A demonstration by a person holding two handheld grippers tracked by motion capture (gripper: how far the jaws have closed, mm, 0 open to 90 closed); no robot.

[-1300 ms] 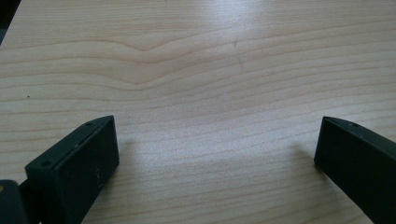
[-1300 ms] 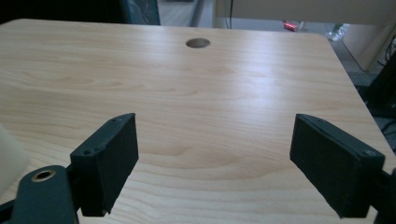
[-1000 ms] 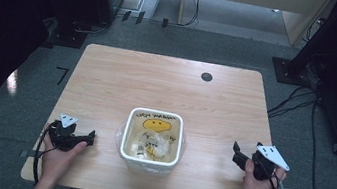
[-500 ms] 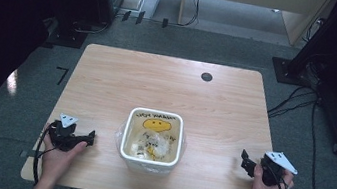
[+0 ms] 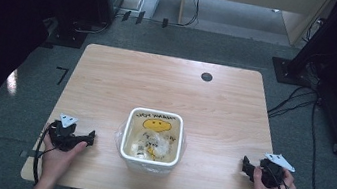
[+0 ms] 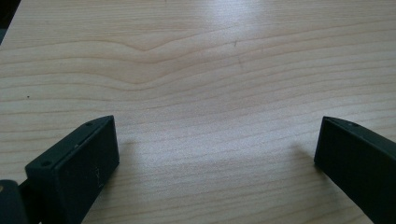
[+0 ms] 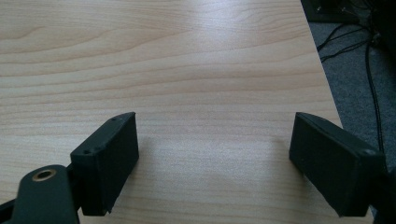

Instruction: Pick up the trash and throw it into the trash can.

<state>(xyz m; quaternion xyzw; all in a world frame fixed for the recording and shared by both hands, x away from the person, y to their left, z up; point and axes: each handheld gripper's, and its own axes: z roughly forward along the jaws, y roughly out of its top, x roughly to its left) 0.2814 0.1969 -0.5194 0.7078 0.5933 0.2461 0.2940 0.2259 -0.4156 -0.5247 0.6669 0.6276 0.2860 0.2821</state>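
Tub (image 5: pixel 152 135) w/ bagged stuff is sitting between both grippers; left gripper (image 5: pixel 91 137) is resting nearer it, right gripper (image 5: pixel 245 166) farther. Both gaping wide, holding nothing.

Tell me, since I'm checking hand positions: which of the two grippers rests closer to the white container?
The left gripper. It lies beside the white container, a short gap away, while the right gripper sits farther off, near the table's right edge.

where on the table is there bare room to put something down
The whole far half of the table is bare, from the white tub back to the far edge, except a small dark hole. Bare strips also lie between the tub and the left gripper, and between the tub and the right gripper. The near middle is crowded.
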